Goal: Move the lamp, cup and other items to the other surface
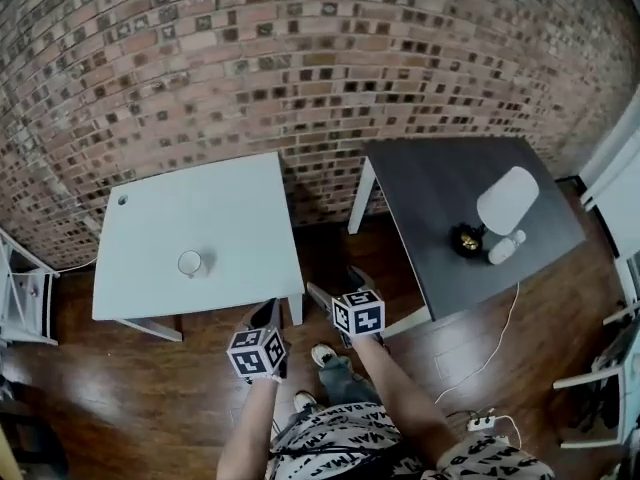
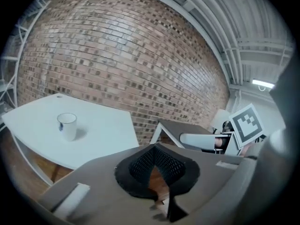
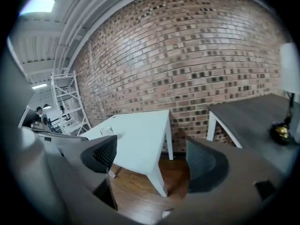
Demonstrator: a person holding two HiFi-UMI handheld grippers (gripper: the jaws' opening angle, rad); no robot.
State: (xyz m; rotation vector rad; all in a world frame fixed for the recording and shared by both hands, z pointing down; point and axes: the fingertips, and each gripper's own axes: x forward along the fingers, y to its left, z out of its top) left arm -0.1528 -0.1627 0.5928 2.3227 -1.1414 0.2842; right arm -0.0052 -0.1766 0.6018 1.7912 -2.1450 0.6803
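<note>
A white cup (image 1: 190,263) (image 2: 67,125) stands alone on the white table (image 1: 230,208) (image 3: 140,130) at the left. On the dark table (image 1: 440,183) (image 3: 248,116) at the right are a lamp with a white shade (image 1: 508,200) and a black and gold base (image 1: 466,239) (image 3: 281,131), and a small white item (image 1: 505,248) beside it. My left gripper (image 1: 265,316) (image 2: 157,165) hangs over the floor off the white table's near right corner, shut and holding nothing. My right gripper (image 1: 340,286) (image 3: 152,158) stands open and empty over the floor between the two tables.
A brick wall (image 1: 300,58) runs behind both tables. A white cable (image 1: 495,343) leads from the dark table to a power strip (image 1: 483,421) on the wooden floor. White shelving (image 1: 25,293) stands far left, a white frame (image 1: 600,378) far right, and a scaffold (image 3: 65,102) further off.
</note>
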